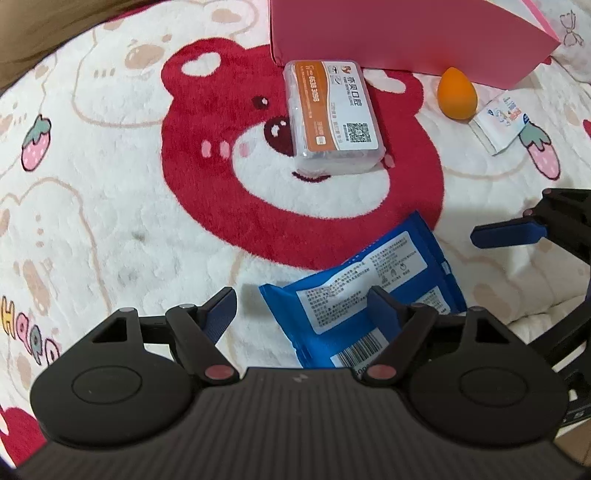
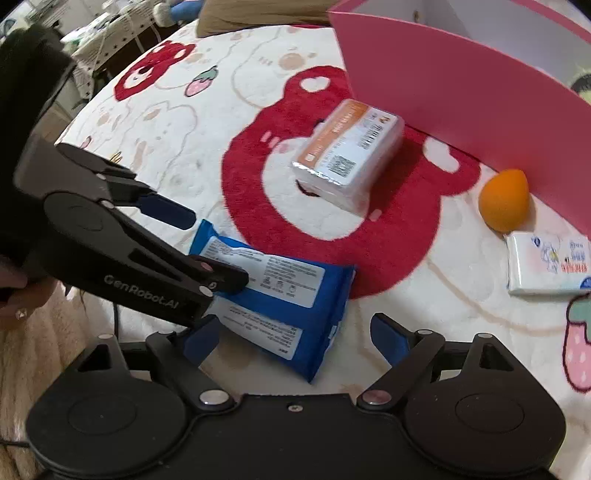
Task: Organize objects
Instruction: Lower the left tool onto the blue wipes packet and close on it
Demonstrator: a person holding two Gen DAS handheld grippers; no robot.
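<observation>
The blue pack [image 1: 364, 291] lies flat on the blanket [image 1: 110, 206] right under both your grippers, label side up. Your left gripper [image 1: 303, 306] stands spread over the pack's left end: one fingertip sits over its label, the other clear of it over bare blanket, and no pad presses on the pack, so it grasps nothing. From the right wrist you see that same gripper [image 2: 207, 251] from the side, its body covering part of the pack's [image 2: 280, 295] label; whether the lower tip touches the wrapper you cannot tell. Your right gripper [image 2: 295, 339] is also spread, its jaws straddling the pack's near corner without closing on it. The gripper bodies hide the pack's near edge in both views, and its barcode is cut off.

Ahead of the tools, a clear box [image 1: 332, 114] with an orange-and-white label rests on the red bear print. Beyond it stands the pink box [image 1: 406, 33], its top cut off. Ahead and to the right, an orange sponge [image 1: 456, 94] lies beside that box, with a small white tissue pack [image 1: 504, 123] near it. A hand [image 2: 18, 295] shows partly at the left edge, blurred.
</observation>
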